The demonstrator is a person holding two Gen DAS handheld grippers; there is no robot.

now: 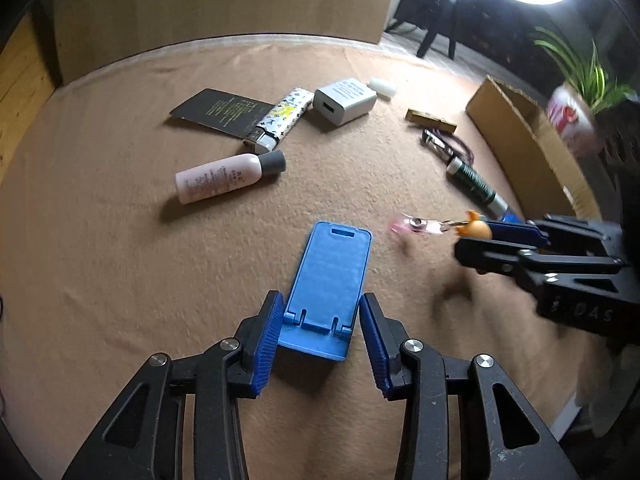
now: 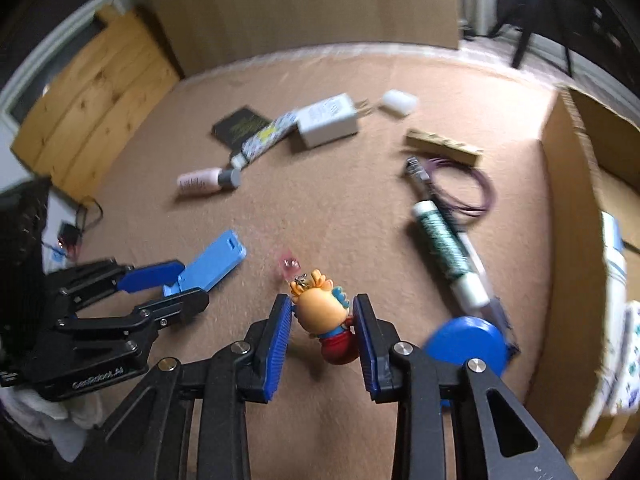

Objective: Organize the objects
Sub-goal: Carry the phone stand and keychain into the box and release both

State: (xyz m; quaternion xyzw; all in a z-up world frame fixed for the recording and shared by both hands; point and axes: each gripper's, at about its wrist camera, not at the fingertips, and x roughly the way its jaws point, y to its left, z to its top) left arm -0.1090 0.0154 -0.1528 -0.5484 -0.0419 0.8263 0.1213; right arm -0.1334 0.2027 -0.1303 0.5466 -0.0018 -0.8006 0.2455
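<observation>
A blue folding phone stand (image 1: 326, 288) lies on the tan cloth. My left gripper (image 1: 320, 344) is open around its near end, with a small gap at the right pad; it also shows in the right wrist view (image 2: 176, 284), with the stand (image 2: 212, 260) between its fingers. My right gripper (image 2: 322, 332) is shut on a small toy figure keychain (image 2: 324, 320) with an orange head and red body, lifted above the cloth. Its pink tag (image 1: 416, 226) dangles blurred ahead of the toy. The right gripper shows in the left wrist view (image 1: 480, 236).
A pink bottle (image 1: 228, 174), lighter (image 1: 282, 120), black card (image 1: 218, 112), white charger (image 1: 344, 100), white case (image 1: 383, 86), wooden clip (image 1: 430, 119), purple cable (image 2: 464, 184), green spool (image 2: 444, 246) and blue tape measure (image 2: 466, 342) lie around. An open cardboard box (image 2: 568, 208) stands at right.
</observation>
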